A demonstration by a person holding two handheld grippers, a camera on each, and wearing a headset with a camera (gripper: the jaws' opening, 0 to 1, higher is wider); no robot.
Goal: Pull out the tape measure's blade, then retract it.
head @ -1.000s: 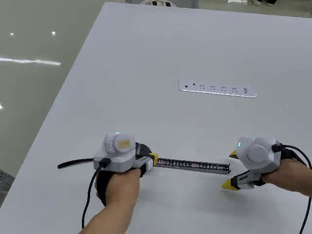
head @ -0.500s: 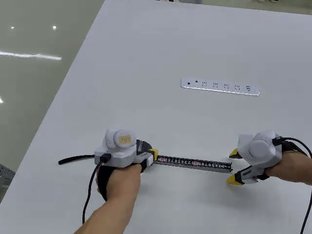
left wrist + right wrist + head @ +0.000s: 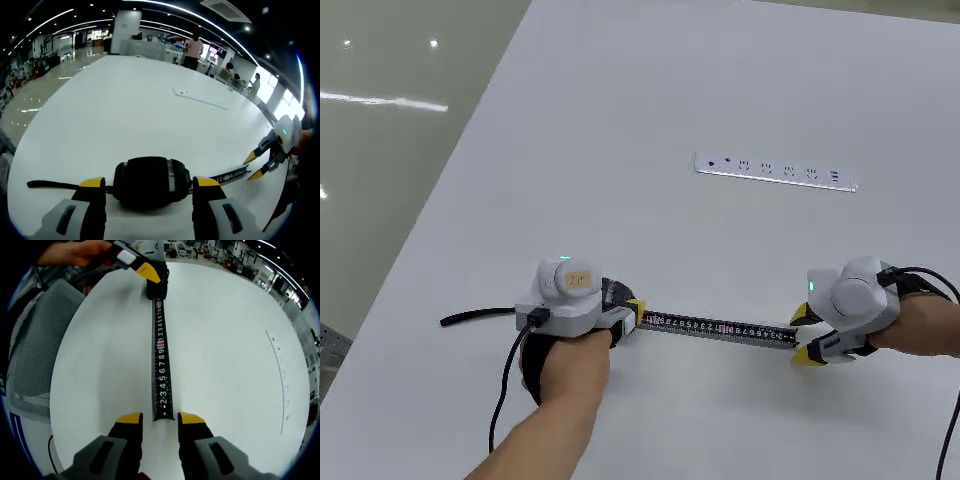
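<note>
Tape measure (image 3: 150,175) sits at the near edge of the white table (image 3: 620,120), its black case clamped between the two jaws of the left gripper (image 3: 149,184), which pins it to the surface so the case probably cannot slide while the blade is worked. The blade (image 3: 161,365) lies flat on the table, run out in a straight line from the case to the right gripper (image 3: 161,418). That gripper's jaws stand a little apart, one on each side of the blade's free end with a sliver of table showing on both sides, so they bracket the tip rather than pinch it. This looks like lining up to take hold of the end, either to draw it further or to guide it home. A second ago those jaws were spread much wider; they have since narrowed around the tip, while the length of blade out looks about the same and the left gripper's hold is unchanged.
</note>
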